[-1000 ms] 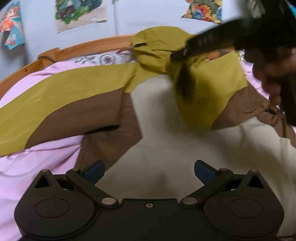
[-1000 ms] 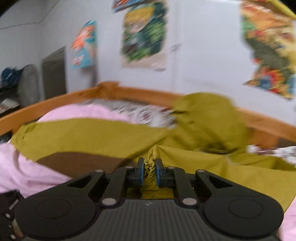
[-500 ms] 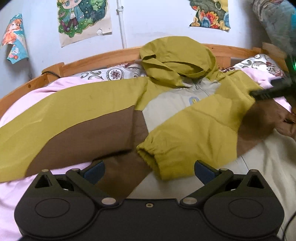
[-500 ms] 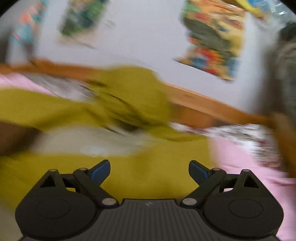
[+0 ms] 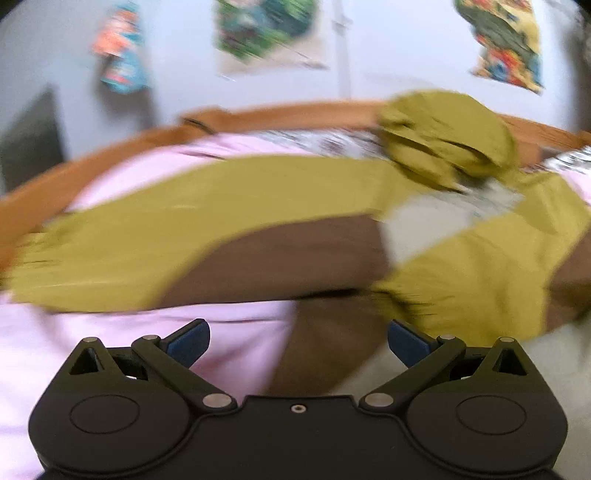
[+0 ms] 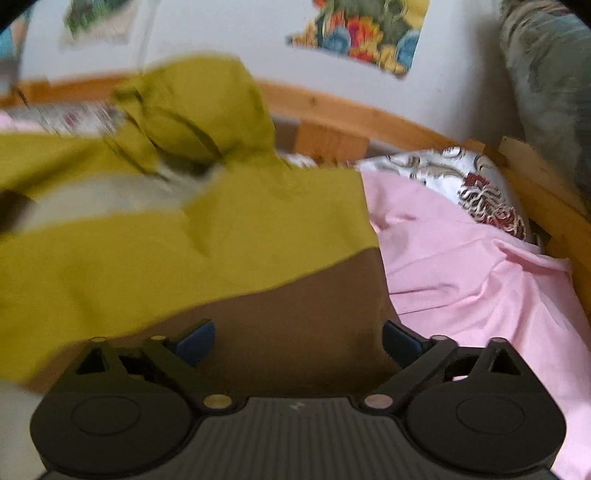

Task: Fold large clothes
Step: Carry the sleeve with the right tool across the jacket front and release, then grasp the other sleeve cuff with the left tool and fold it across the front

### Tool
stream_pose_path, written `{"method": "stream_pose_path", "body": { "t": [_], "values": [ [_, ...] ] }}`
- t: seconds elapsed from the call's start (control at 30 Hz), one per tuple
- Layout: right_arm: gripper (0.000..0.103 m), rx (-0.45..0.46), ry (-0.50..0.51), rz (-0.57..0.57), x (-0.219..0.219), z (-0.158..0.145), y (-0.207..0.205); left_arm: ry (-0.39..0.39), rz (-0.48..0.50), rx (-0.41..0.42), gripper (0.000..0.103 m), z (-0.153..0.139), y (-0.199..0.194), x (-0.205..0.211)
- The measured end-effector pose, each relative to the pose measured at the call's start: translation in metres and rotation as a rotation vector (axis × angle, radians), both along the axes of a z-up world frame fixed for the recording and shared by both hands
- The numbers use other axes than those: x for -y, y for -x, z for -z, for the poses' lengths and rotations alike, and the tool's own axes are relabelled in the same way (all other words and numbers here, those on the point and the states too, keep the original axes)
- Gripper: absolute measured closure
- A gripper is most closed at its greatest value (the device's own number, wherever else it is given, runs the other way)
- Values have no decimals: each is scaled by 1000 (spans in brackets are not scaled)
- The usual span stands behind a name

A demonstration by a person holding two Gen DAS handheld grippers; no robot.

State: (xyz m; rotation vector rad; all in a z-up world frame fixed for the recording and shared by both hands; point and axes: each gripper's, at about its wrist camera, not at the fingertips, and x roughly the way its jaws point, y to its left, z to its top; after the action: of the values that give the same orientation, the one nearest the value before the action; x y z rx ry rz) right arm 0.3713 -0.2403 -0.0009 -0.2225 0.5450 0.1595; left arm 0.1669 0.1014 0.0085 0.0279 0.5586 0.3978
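The right gripper, clamped a second ago on the gathered cuff of the olive-green, brown and cream hooded jacket, now stands wide open over the brown panel. That sleeve now lies folded across the jacket's chest. The left gripper has swung left, toward the outstretched sleeve.

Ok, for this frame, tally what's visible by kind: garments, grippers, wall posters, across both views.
Hooded jackets: 1, the olive, brown and cream jacket spread on the pink sheet.
Grippers: 2, left gripper and right gripper, both open and empty.
Wall posters: 3, blurred, leftmost, middle, rightmost.
Total: 6.
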Motion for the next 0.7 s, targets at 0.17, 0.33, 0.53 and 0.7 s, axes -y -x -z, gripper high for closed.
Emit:
{"method": "stream_pose_path", "body": {
  "t": [0.17, 0.33, 0.53, 0.7],
  "values": [
    [0, -29, -144, -116, -14, -18, 84, 36, -242, 32, 1, -15, 28, -61],
    [0, -59, -167, -187, -30, -15, 141, 224, -435, 151, 10, -27, 31, -132],
    [0, -42, -98, -259, -46, -4, 158, 397, -539, 264, 32, -24, 22, -179],
    [0, -41, -116, -265, -44, -1, 156, 369, -622, 284, 77, -30, 16, -184]
  ]
}}
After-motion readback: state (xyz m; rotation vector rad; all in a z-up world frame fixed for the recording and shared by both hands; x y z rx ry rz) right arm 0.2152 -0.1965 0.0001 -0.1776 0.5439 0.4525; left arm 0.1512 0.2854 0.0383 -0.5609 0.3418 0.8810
